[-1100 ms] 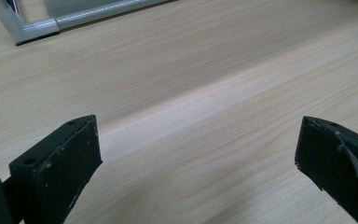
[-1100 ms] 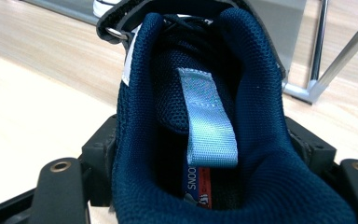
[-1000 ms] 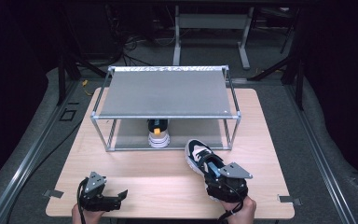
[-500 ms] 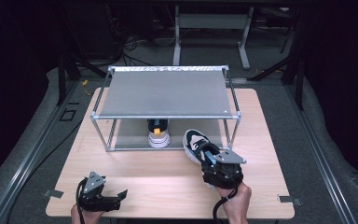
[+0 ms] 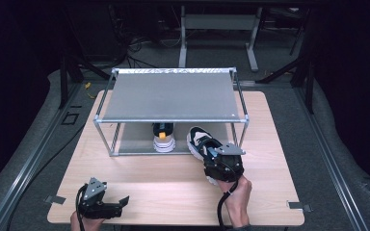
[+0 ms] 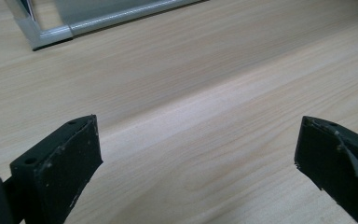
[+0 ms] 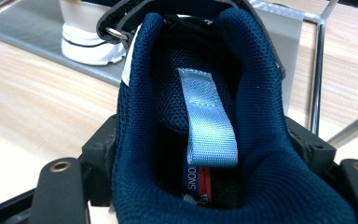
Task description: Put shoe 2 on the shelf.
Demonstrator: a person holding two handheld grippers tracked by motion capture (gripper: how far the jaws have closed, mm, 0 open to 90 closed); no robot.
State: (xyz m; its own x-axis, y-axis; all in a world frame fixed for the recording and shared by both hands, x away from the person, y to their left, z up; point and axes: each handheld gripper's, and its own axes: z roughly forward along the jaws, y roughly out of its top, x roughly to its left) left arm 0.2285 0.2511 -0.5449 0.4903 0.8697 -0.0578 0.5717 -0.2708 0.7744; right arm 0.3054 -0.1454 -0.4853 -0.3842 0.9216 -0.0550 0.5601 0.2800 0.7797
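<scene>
right gripper clamps a sneaker at the rack's front edge

we see the right gripper (image 5: 220, 161) on the right half of the wooden table (image 5: 139, 183), its jaws closed on the heel of a dark blue sneaker (image 7: 200, 107). in the right gripper view the padded collar sits squeezed between the two black jaws, and a light blue pull tab (image 7: 207, 121) runs down the inside of the heel. from above, the sneaker's toe points away from us and reaches the near right edge of the metal rack (image 5: 173, 96), just beside its near right post. a second shoe (image 5: 164, 139), white-soled with a yellow patch, stands upright on the rack's lower shelf, just left of the held sneaker and apart from it.

the left gripper (image 5: 107, 206) rests low at the near left of the table, well apart from the rack. its jaws stand wide open over bare wood with nothing between them. a hand (image 5: 238, 195) grips the right gripper from the near side.
</scene>
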